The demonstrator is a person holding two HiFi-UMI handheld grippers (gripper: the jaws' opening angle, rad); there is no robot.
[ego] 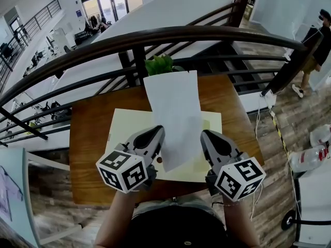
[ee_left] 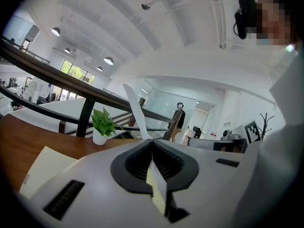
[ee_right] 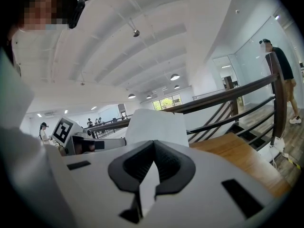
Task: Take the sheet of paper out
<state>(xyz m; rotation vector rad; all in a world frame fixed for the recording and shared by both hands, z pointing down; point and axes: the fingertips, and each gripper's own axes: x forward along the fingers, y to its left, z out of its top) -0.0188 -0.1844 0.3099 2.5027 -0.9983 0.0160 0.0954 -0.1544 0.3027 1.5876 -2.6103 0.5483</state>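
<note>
Two grips shut on sheet | left gripper pinches its left edge, right gripper its right | long axis runs away from us, above folder | we judge lifting comes next.

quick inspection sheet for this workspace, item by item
surface: wooden table
job's things: sheet of paper raised above a pale yellow folder lying flat
clutter: potted plant at the far edge
grippers: left gripper and right gripper, both with jaws closed on the sheet's near end
cables: white cable right of the table
surroundings: dark railing, a person beyond it, plastic bottles on the floor
</note>
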